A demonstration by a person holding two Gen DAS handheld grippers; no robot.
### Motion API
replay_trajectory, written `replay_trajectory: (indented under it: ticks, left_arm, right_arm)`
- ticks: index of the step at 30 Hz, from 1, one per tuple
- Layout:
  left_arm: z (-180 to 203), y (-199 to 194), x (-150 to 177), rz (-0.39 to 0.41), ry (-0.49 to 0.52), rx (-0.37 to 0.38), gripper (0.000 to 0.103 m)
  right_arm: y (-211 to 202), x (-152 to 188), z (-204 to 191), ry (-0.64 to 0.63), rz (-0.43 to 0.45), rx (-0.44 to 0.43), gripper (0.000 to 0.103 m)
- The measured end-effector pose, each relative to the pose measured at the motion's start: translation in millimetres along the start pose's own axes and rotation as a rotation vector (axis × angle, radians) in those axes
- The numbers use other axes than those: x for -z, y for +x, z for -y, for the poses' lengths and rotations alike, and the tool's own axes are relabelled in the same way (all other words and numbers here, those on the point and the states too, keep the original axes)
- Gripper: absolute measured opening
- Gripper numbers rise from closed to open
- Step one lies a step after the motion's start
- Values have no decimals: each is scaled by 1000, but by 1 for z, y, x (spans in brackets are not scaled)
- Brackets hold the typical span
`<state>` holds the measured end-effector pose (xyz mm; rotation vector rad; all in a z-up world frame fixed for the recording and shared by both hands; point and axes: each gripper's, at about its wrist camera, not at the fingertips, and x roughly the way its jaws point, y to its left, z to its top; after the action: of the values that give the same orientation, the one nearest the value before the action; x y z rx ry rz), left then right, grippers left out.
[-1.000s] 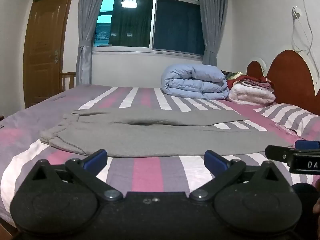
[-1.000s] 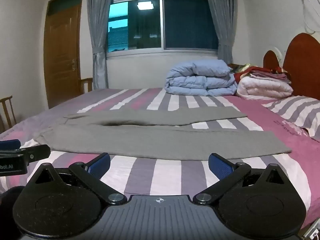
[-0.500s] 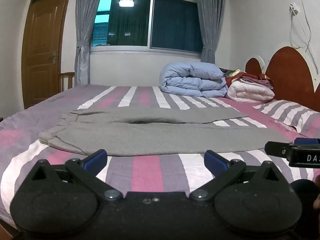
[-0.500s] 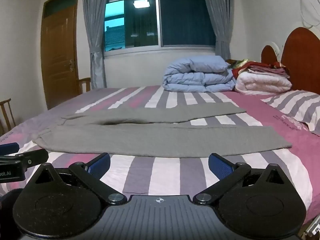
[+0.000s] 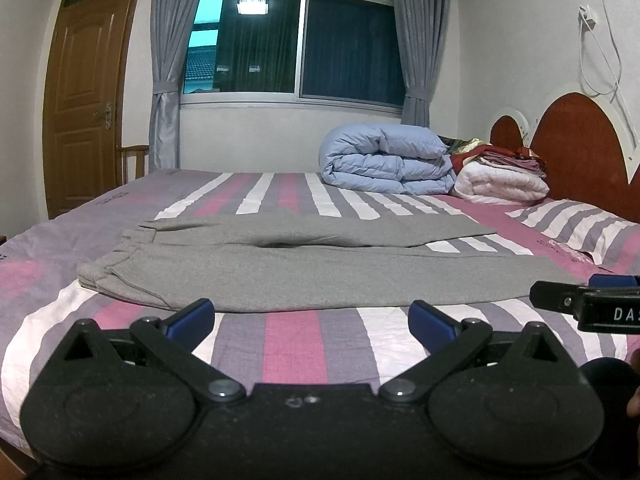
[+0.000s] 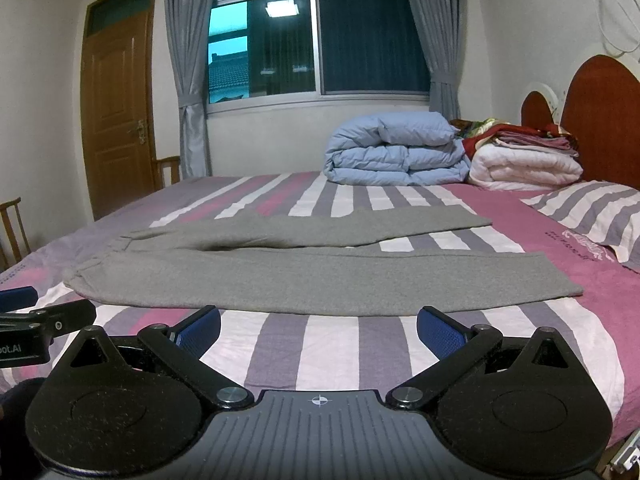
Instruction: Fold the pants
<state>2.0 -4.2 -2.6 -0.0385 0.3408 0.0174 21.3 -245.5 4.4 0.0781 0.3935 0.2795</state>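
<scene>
Lying flat on the striped bed [image 5: 292, 336], the grey pants [image 5: 304, 276] extend left to right, with the waistband at the left and both leg ends at the right. The two legs are spread apart in a narrow V: the near leg runs along the near side of the bed, and the far leg angles away toward the far right.

Left claw [image 5: 311, 319]: jaws spread wide, holding nothing, positioned over bare bedsheet just short of the near edge of the pants, not touching the fabric.

Right claw [image 6: 319, 325]: jaws spread wide, holding nothing, positioned over bare bedsheet near the near leg, not touching it.

Each claw is visible at the edge of the other's view; the two are side by side at the near side of the bed.

At the far right of the bed, a folded blue duvet [image 6: 394, 150] rests beside a white folded blanket [image 6: 524, 166], both well apart from the pants. A striped pillow [image 6: 596, 212] lies at the right, near the headboard [image 6: 604, 120].
</scene>
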Motion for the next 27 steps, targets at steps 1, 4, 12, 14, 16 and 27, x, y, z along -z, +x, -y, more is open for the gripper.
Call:
replay_trajectory:
  ticks: [1, 4, 12, 14, 16, 27]
  left_arm:
    - [0, 0, 0, 1, -1, 0, 97]
    - [0, 0, 0, 1, 1, 1, 97]
    - [0, 0, 0, 1, 1, 1, 97]
    - [0, 1, 0, 1, 0, 2, 97]
    - [0, 0, 0, 1, 1, -1, 97]
    - [0, 1, 1, 0, 1, 0, 97]
  right_arm:
    - [0, 0, 0, 0, 0, 0, 103]
    - [1, 0, 0, 2, 0, 0, 103]
    - [2, -1, 2, 5, 1, 1, 103]
    - [2, -1, 2, 4, 1, 1, 103]
    - [2, -1, 2, 4, 1, 1, 103]
    - [2, -1, 2, 4, 2, 1, 103]
